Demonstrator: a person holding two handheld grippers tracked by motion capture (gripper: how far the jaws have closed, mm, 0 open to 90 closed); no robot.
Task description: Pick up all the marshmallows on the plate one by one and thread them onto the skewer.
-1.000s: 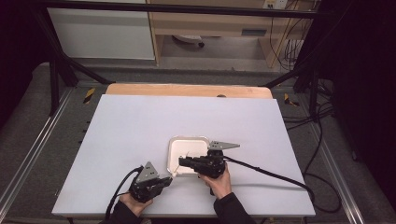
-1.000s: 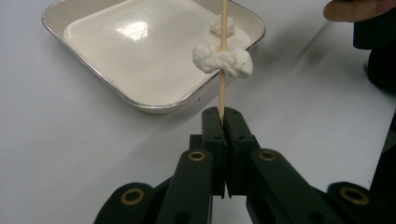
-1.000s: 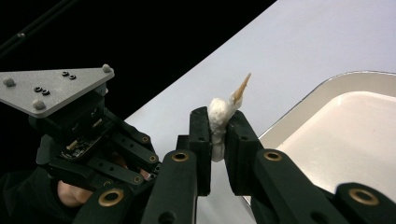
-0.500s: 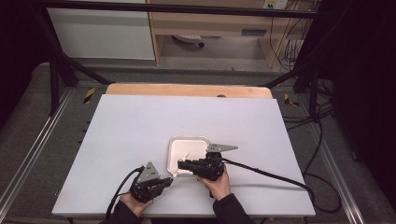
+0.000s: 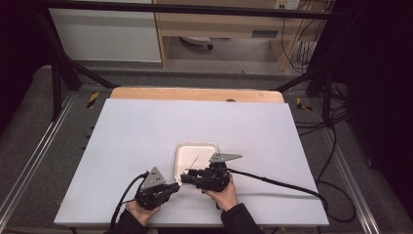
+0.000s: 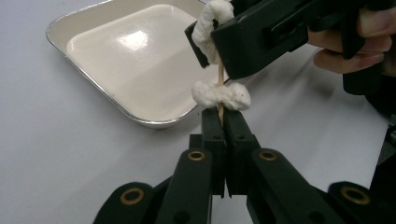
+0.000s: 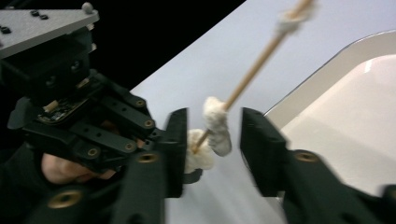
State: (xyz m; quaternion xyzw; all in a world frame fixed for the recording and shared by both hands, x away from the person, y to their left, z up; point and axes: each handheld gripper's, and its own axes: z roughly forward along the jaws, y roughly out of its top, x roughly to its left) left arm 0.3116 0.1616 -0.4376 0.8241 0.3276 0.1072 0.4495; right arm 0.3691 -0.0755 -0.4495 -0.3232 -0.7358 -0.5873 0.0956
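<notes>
A thin wooden skewer (image 6: pixel 220 77) carries several white, fluffy pieces. My left gripper (image 6: pixel 220 119) is shut on its lower end, just under one white piece (image 6: pixel 222 94). My right gripper (image 7: pixel 217 135) has just been opening its jaws. A white piece (image 7: pixel 218 123) sits on the stick between them, with a gap to the right pad. In the high view, the left gripper (image 5: pixel 176 187) and right gripper (image 5: pixel 186 178) meet tip to tip near the table's front edge. The skewer (image 5: pixel 194 162) slants over a cream tray (image 5: pixel 209 146).
The shallow metal-rimmed tray (image 6: pixel 140 60) lies just beyond the jaws and holds nothing. The white table top (image 5: pixel 146 131) spreads wide to the left, right and back. Black cables (image 5: pixel 282 184) trail from both grippers toward the right and front edges.
The right gripper's jaws stand wider apart than before. Both hands have hardly shifted, and the left gripper keeps its hold on the skewer.
</notes>
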